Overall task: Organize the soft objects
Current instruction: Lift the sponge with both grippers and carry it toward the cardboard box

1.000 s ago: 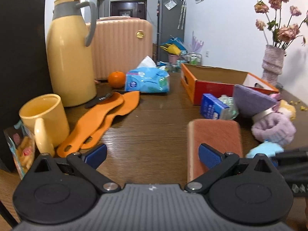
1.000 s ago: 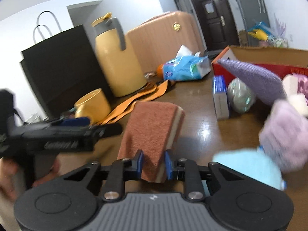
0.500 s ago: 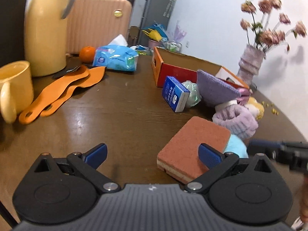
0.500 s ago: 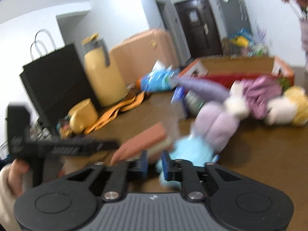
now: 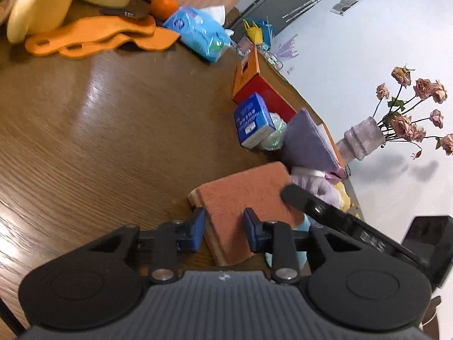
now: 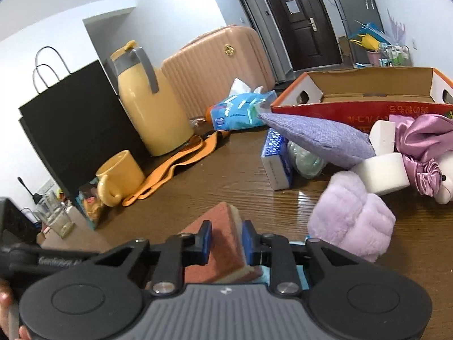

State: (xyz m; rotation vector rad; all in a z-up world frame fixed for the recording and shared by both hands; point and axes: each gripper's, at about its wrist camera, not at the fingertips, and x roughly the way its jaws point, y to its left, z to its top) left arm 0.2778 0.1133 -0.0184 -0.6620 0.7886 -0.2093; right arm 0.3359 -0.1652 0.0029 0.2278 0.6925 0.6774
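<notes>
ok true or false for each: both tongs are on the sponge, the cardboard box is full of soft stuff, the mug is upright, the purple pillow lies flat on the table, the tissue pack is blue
1. Both tongs are on the sponge: true. The left tongs have just closed on one end, and the right tongs grip it too.
2. The cardboard box is full of soft stuff: false. What shows of its inside looks empty.
3. The mug is upright: true.
4. The purple pillow lies flat on the table: false. It leans propped on other things.
5. The tissue pack is blue: true.
</notes>
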